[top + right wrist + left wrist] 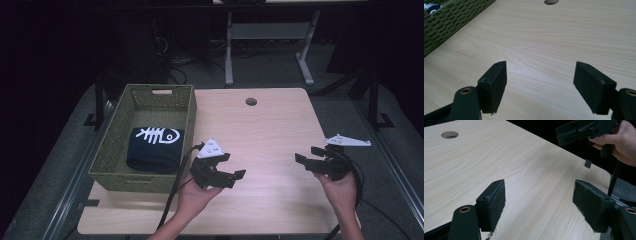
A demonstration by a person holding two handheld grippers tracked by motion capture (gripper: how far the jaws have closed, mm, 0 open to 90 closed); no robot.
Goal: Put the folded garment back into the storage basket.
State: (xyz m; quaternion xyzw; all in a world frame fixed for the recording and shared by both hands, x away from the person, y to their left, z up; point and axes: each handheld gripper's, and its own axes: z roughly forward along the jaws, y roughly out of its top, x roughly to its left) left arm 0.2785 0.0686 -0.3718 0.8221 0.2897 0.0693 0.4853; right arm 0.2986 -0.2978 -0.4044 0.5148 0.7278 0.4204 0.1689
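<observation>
A green woven basket stands at the left of the wooden table. Inside it lies a folded dark garment with a white fish-skeleton print. My left gripper hovers just right of the basket's near corner, its jaws wide apart over bare wood. In its own view the left gripper is open with nothing between the pads. My right gripper is held near the table's right edge, pointing left. Seen from its own camera, the right gripper is open and empty too.
A round cable hole sits in the table's far middle. The basket's wall lies at the upper left of the right gripper view. Metal table legs and dark floor lie beyond the far edge.
</observation>
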